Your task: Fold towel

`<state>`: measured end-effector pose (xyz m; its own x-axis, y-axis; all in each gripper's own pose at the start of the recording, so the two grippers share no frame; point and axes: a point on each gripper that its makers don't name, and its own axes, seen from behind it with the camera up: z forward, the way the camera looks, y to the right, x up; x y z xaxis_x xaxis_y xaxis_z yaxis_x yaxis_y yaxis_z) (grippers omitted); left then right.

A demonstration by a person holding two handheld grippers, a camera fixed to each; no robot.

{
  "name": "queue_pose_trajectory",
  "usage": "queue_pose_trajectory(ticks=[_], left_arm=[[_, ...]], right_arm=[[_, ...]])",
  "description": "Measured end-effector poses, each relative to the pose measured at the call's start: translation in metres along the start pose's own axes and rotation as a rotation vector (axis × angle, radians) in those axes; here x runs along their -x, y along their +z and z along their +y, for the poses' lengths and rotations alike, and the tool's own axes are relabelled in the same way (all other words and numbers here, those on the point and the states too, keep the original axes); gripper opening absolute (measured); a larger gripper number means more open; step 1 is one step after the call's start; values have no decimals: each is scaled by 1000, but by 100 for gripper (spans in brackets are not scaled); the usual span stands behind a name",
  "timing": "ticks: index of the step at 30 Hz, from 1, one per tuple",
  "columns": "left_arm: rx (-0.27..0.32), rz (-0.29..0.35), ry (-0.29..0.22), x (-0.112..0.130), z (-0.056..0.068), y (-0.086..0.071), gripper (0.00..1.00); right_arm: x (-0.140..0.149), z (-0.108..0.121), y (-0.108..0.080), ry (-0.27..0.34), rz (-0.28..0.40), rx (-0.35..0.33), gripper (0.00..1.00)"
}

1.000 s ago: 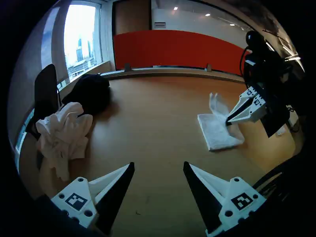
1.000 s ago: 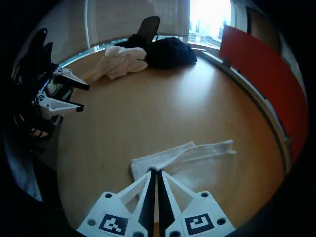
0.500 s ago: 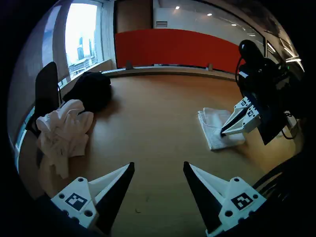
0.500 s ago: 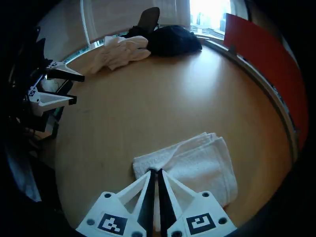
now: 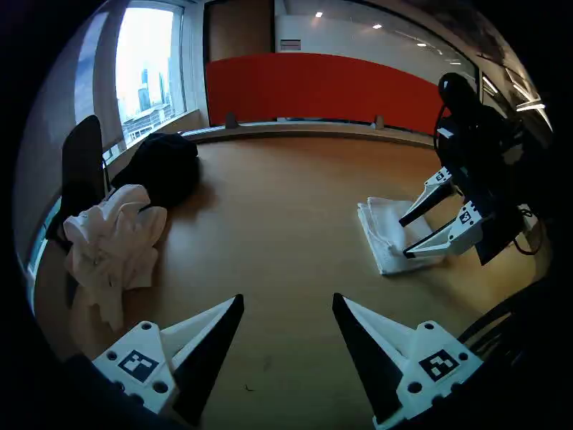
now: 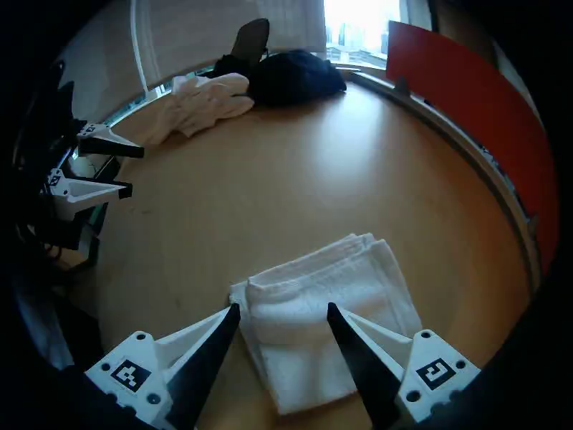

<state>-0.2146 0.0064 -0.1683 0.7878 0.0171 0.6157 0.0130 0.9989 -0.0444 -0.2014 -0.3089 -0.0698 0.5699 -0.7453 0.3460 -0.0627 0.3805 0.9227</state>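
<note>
Evidently right tongs (image 6: 281, 308) gape around the folded towel (image 6: 336, 287), perhaps touching it; left tongs (image 5: 287, 297) wide.

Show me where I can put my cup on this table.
The big bare middle of the table, between the white cloth pile and the folded towel, is free. It's crowded by the window, where the pile meets the black bag.
</note>
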Motion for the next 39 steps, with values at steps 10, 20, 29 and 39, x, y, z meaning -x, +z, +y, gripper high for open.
queue_pose_trajectory(ticks=[10,20,29,39], left_arm=[[-3,4,0,-3,0,2,92],[-7,6,5,-4,-2,0,91],[-5,10,13,-6,-2,-1,92],[-1,11,17,-6,-1,-3,92]], right_arm=[[9,5,-12,24,13,40,94],[39,9,-28,72,-4,80,94],[69,8,-40,104,-31,103,94],[87,7,-41,124,-50,120,88]])
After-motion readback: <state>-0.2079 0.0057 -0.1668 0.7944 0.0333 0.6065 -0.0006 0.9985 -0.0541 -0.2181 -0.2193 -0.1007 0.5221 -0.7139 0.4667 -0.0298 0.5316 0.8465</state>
